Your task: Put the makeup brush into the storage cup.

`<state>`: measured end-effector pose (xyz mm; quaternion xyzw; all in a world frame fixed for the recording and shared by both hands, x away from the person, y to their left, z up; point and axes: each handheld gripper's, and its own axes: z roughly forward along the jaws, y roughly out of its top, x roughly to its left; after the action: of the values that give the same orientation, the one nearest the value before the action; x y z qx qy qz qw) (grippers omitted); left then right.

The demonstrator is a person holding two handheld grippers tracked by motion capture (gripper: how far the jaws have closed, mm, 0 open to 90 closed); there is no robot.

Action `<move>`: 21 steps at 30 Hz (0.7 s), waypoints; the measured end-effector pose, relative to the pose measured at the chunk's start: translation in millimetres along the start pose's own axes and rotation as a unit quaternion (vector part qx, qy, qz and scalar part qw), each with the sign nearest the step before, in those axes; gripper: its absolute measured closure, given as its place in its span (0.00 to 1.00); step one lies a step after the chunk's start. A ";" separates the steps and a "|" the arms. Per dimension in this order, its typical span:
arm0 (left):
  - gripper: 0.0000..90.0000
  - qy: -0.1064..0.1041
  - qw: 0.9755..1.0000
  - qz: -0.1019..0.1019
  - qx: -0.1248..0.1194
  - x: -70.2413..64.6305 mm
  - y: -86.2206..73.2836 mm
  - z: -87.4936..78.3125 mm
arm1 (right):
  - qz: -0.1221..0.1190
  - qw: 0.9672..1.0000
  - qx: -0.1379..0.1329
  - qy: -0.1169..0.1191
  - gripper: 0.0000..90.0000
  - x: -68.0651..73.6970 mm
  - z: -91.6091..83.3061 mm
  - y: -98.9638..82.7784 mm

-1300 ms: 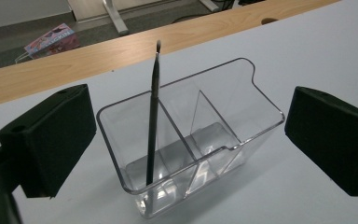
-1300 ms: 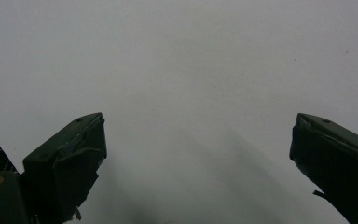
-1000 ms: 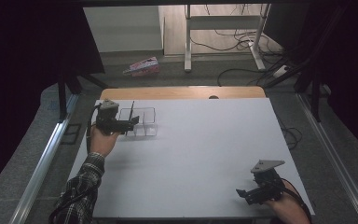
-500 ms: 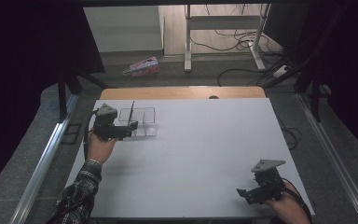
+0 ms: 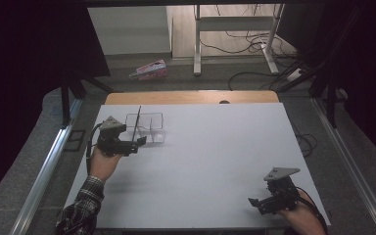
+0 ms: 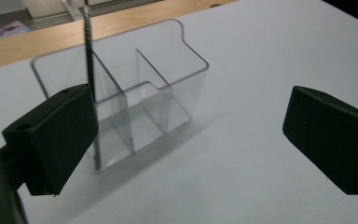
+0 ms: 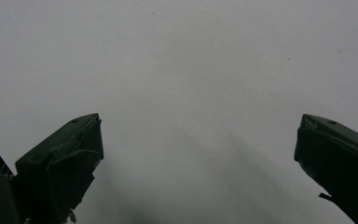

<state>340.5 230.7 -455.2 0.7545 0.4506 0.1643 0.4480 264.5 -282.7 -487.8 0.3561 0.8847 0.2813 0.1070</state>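
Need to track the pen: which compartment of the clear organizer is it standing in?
The black pen stands in the clear organizer's end compartment nearest the left tongs; the other compartments look empty.

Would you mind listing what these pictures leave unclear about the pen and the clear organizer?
- Pen: top cut off by the upper edge of the left gripper view; part of its shaft hidden behind the left gripper's jaw.
- Clear organizer: too small in the high view to count its compartments.
- Pen's make: too thin and blurred to tell.
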 end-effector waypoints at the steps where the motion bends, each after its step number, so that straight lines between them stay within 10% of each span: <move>1: 0.03 -0.004 1.000 -0.002 -0.001 -0.5 -2.0 -0.8 | 0.000 1.000 0.000 0.000 0.01 0.1 0.0 0.0; 21: 0.01 0.000 1.000 0.005 0.010 -12.0 -21.2 -1.5 | -0.003 1.000 0.000 0.000 0.02 0.6 0.1 0.1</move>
<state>321.7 225.6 -470.0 0.7612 0.4487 0.1615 0.4395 264.2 -282.2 -487.7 0.3530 0.8858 0.2814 0.1080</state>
